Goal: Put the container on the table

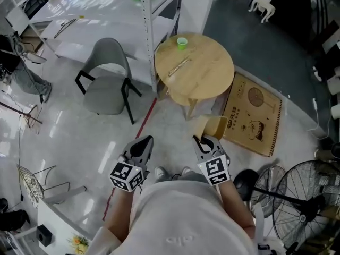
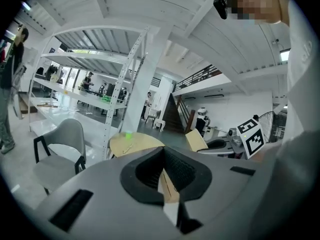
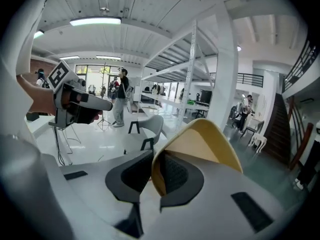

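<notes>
The right tongs (image 3: pixel 155 176) are pinched shut on the container (image 3: pixel 200 145). The container is yellow-tan. Its thin wall sits between the two black pads, one pad inside it and one outside. The rest of it sticks up and out past the tips of the right tongs (from the head view it looks like a small open box).

The left tongs (image 2: pixel 162 181) are almost closed, with only a thin slit between the pads. A tan strip shows in that slit, and I cannot tell what it is. In the head view nothing hangs from them. They are held to the left of the right tongs, apart from them, and both point away from the person.

The round wooden table (image 1: pixel 210 76) stands ahead of both tongs, more in front of the right tongs. The container is not on the table; it is in the air, just in front of the right tongs. A small green cup (image 1: pixel 182 43) stands near the far edge of the table. A thin stick (image 1: pixel 179 66) lies nearer the middle.

A grey chair (image 1: pixel 106 81) stands ahead of the left tongs. A flat cardboard board (image 1: pixel 254 115) lies on the floor ahead and to the right of the right tongs. A black fan (image 1: pixel 313 193) stands off to their right.
</notes>
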Motion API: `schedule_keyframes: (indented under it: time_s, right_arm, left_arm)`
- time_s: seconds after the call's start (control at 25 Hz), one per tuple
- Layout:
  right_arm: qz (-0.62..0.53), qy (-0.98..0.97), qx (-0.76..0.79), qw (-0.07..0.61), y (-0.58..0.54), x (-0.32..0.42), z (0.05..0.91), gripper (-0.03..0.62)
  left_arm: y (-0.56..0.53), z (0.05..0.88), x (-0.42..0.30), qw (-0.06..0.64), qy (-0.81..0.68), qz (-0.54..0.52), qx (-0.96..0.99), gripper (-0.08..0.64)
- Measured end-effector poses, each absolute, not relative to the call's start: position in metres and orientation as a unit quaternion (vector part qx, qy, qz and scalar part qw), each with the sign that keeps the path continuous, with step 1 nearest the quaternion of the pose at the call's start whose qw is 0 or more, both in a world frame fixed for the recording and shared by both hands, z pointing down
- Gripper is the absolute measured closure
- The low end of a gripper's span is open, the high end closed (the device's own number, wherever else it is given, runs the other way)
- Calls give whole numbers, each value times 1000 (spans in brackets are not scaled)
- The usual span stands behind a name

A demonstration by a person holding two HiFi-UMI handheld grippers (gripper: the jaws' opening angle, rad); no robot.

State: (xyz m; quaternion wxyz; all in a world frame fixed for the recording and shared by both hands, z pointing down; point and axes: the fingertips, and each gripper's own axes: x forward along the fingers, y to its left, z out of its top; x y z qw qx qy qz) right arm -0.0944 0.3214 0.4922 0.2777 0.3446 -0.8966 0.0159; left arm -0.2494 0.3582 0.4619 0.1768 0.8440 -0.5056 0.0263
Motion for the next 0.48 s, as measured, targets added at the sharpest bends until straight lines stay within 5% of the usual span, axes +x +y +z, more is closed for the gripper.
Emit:
schedule_keyframes:
  time_s: [0.48]
  right_arm:
    - [38,-863,423,273,223,-49,495,527]
  left_arm:
    - [256,465,-228,167,-456,37,873,545]
